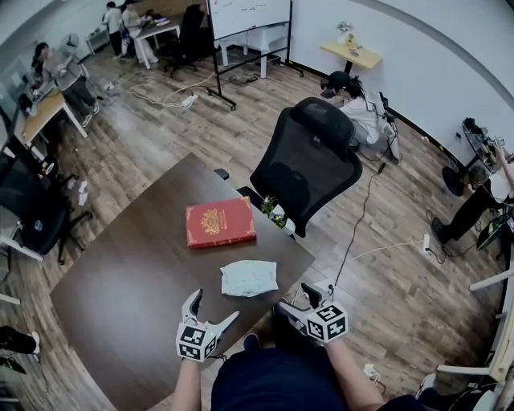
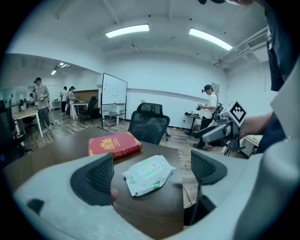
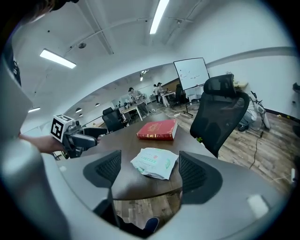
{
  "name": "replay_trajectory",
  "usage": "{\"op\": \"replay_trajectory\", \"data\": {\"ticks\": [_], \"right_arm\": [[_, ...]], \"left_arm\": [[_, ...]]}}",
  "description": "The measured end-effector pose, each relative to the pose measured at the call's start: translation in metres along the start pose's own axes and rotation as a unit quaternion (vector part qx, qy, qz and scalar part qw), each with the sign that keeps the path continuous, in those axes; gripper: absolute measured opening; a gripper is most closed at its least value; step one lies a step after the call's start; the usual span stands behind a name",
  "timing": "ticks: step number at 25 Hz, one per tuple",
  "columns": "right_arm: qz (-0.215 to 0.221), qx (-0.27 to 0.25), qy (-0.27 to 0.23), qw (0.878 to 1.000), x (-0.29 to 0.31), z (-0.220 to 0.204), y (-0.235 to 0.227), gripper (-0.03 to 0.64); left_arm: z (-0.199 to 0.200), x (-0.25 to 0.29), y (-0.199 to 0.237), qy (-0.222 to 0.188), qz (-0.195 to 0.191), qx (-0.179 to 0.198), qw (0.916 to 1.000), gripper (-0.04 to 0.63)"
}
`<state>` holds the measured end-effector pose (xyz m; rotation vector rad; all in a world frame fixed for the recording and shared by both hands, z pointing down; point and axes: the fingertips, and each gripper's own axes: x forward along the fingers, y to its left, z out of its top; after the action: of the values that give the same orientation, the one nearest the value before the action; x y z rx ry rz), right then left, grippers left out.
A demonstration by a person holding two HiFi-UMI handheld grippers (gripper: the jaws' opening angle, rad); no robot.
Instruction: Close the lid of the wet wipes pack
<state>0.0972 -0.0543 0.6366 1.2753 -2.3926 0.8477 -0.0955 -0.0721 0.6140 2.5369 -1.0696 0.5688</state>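
Seen from the head view, a person's two forearms hold the left gripper (image 1: 213, 309) and the right gripper (image 1: 295, 297) side by side at the near edge of a dark wooden table (image 1: 120, 281), each carrying its cube of square markers. In both gripper views the jaws stand wide apart with nothing clamped between them. Just beyond the open claws, and touched by neither, the wet wipes pack (image 1: 249, 278) lies flat on the table near its right corner. It is a pale, slightly crumpled pack with green print on top (image 2: 149, 173), and its lid is too small to read as open or shut (image 3: 154, 162). The left gripper view catches the right gripper (image 2: 225, 129) off to one side, and the right gripper view shows the left gripper (image 3: 77, 136) likewise. Farther along the tabletop, apart from the pack, a red book (image 1: 220, 221) with a gold crest lies closed. Behind the table's far corner stands a black office chair (image 1: 309, 160) on a wood-pattern floor (image 1: 385, 265) crossed by cables. At the back of the room are a whiteboard on a stand (image 1: 249, 14), desks, and several people, one of them (image 1: 363, 112) behind the chair by the wall
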Motion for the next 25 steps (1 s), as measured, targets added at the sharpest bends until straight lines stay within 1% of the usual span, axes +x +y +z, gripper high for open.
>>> {"op": "replay_trajectory", "data": {"ticks": [2, 5, 7, 11, 15, 22, 25], "right_arm": [[-0.002, 0.001, -0.002, 1.0, -0.004, -0.001, 0.004, 0.399], [-0.008, 0.012, -0.012, 1.0, -0.01, -0.002, 0.005, 0.399], [-0.016, 0.019, -0.021, 0.999, -0.018, -0.001, 0.002, 0.397], [-0.027, 0.011, -0.026, 0.999, -0.028, 0.001, 0.002, 0.392], [-0.034, 0.01, -0.035, 0.999, -0.035, 0.003, 0.007, 0.39], [-0.031, 0.012, -0.028, 0.999, -0.036, -0.002, 0.011, 0.39], [-0.03, 0.013, -0.028, 0.999, -0.036, -0.002, 0.011, 0.39]], "left_arm": [[0.009, -0.015, -0.002, -0.014, 0.001, -0.001, 0.9999, 0.51], [0.014, -0.032, -0.005, -0.017, 0.001, 0.007, 0.9998, 0.51], [0.014, -0.041, -0.008, -0.02, -0.006, 0.006, 0.9998, 0.509], [0.01, -0.053, -0.015, -0.02, -0.024, 0.004, 0.9995, 0.51], [0.008, -0.059, -0.018, -0.02, -0.035, 0.007, 0.9992, 0.509], [0.02, -0.057, -0.02, -0.026, -0.049, 0.02, 0.9983, 0.509], [0.022, -0.056, -0.021, -0.028, -0.055, 0.017, 0.998, 0.509]]}}
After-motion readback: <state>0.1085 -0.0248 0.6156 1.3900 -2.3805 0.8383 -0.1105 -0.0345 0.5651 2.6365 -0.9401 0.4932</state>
